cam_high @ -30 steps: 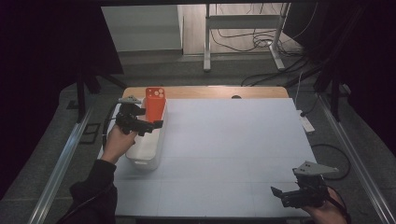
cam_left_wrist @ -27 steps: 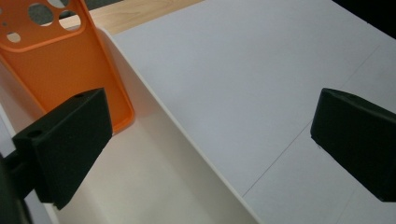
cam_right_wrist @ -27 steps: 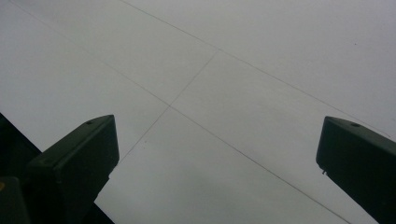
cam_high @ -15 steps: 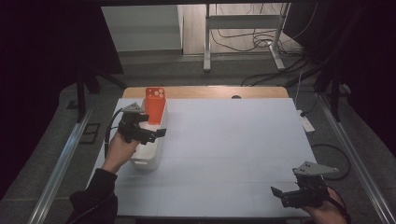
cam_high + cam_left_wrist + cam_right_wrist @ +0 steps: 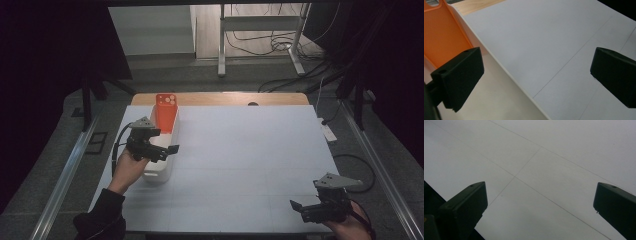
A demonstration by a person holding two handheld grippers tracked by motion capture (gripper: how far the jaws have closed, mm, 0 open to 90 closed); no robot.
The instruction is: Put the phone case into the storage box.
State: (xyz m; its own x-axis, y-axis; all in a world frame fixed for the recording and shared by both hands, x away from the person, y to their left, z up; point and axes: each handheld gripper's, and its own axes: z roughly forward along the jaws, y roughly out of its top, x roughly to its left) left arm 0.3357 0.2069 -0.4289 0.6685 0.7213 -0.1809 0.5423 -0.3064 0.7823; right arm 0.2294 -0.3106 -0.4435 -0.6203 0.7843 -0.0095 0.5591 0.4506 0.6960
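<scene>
One orange phone case, one white box, two grippers' jaws apart.

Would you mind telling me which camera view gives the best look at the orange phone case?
The high view: the whole orange phone case shows there, standing in the far end of the white bin, camera cut-outs at its top. The left gripper view catches just part of its inner face at the top left corner. The right gripper view looks at white table.

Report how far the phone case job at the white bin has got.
Done: the orange phone case stands in the white bin, leaning on its far end. In hand: the left tool hangs open over the bin, gripping nothing. Left: nothing obvious; the right tool is open and idle at the table's near edge.
</scene>
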